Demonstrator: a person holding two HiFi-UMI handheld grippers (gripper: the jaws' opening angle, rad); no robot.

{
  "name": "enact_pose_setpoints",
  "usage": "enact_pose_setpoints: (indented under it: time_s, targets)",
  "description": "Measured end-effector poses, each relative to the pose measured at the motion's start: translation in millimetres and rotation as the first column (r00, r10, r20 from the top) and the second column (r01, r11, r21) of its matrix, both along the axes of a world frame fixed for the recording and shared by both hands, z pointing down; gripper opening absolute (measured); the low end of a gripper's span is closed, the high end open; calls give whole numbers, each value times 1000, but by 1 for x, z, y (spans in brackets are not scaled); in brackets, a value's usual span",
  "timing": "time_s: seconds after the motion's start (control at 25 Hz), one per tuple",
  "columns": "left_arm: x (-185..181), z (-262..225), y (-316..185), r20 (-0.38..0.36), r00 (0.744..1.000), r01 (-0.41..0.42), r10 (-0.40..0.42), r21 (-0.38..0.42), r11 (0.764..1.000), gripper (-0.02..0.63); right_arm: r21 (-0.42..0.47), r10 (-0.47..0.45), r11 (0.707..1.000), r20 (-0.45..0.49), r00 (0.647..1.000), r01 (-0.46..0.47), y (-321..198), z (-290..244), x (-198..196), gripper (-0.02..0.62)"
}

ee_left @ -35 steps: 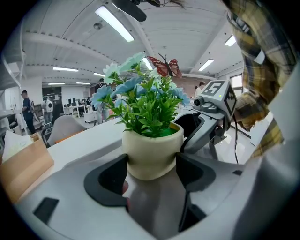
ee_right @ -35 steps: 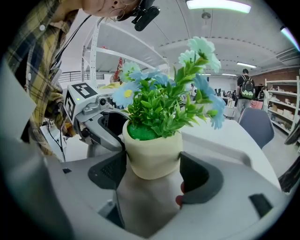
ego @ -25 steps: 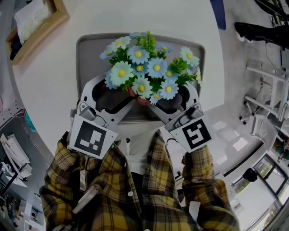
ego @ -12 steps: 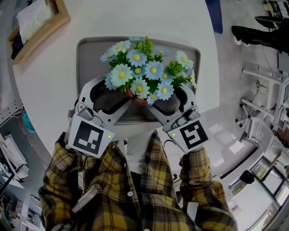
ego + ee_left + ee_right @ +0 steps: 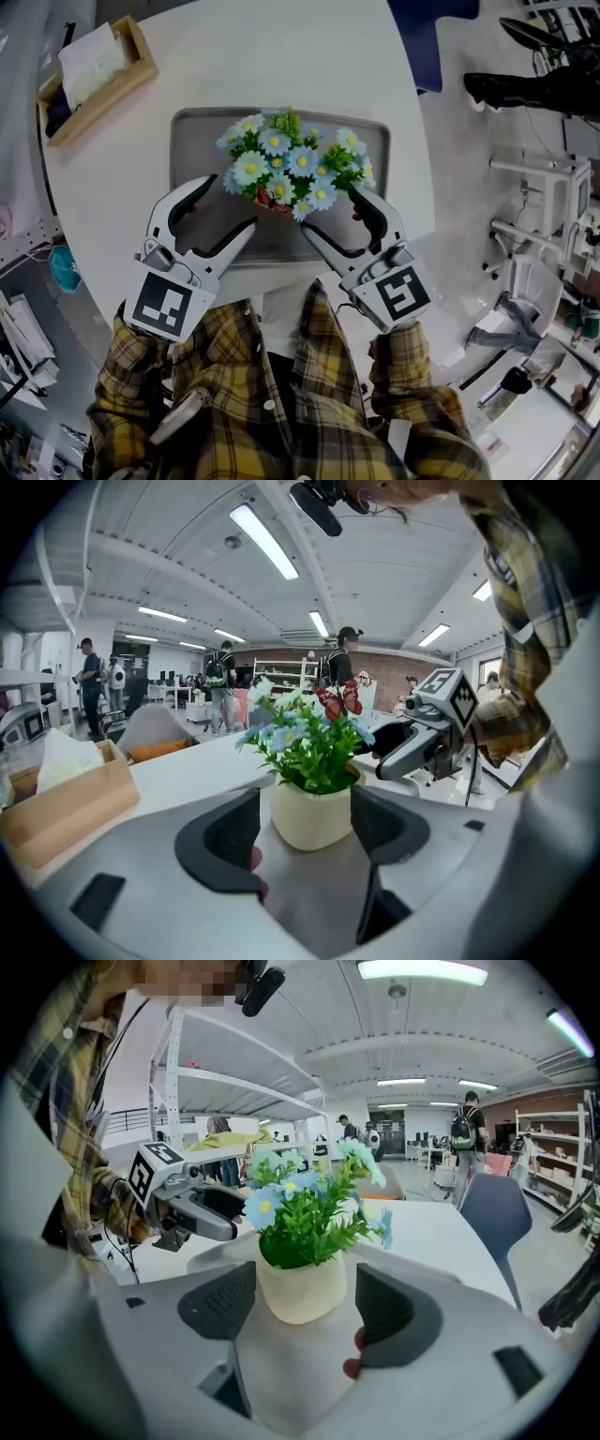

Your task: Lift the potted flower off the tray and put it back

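The potted flower (image 5: 286,169), blue daisies in a cream pot (image 5: 311,813), stands on the grey tray (image 5: 192,131) on the round white table. My left gripper (image 5: 230,204) is open at the pot's near left. My right gripper (image 5: 333,211) is open at its near right. In the left gripper view the pot sits between the dark pads (image 5: 230,827) of the left gripper (image 5: 307,841) with narrow gaps. In the right gripper view the pot (image 5: 300,1288) stands likewise in front of the right gripper (image 5: 302,1316), free of both pads. The blooms hide the pot from above.
A wooden box (image 5: 94,80) with white tissue sits on the table's far left. A blue chair (image 5: 427,37) stands beyond the table's right edge. The table edge runs just behind both grippers. Metal racks (image 5: 544,216) and people fill the room around.
The flower and both grippers have dropped away from the head camera, and the pot now rests on the tray. The fingertips show clear of the blooms now.
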State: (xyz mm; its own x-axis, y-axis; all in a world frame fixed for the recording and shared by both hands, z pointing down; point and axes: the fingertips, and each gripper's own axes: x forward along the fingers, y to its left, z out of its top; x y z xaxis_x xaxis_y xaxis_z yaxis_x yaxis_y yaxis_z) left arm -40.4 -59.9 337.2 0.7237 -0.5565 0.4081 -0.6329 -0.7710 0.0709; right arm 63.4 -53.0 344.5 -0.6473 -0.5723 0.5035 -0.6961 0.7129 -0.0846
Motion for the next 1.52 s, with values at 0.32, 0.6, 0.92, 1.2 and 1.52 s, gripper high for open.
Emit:
enact_pose_setpoints:
  time_s: [0.32, 0.6, 0.92, 1.2, 1.52]
  targets:
    - [0, -76, 3, -58, 998, -6, 12, 88, 996, 275, 91, 51, 994, 40, 998, -55, 4, -64, -7, 208]
    - [-4, -134, 12, -103, 995, 4, 9, 129, 992, 204, 159, 77, 983, 113, 991, -95, 5, -119, -28, 86]
    - [-2, -173, 25, -161, 985, 80, -56, 147, 986, 103, 242, 47, 966, 160, 986, -86, 6, -166, -50, 15]
    - [3, -189, 19, -206, 968, 177, -143, 158, 972, 41, 291, 4, 955, 177, 984, -56, 6, -188, -58, 5]
    - [9, -198, 13, -210, 966, 193, -151, 197, 961, 9, 333, -16, 942, 166, 986, -41, -1, -201, -55, -2]
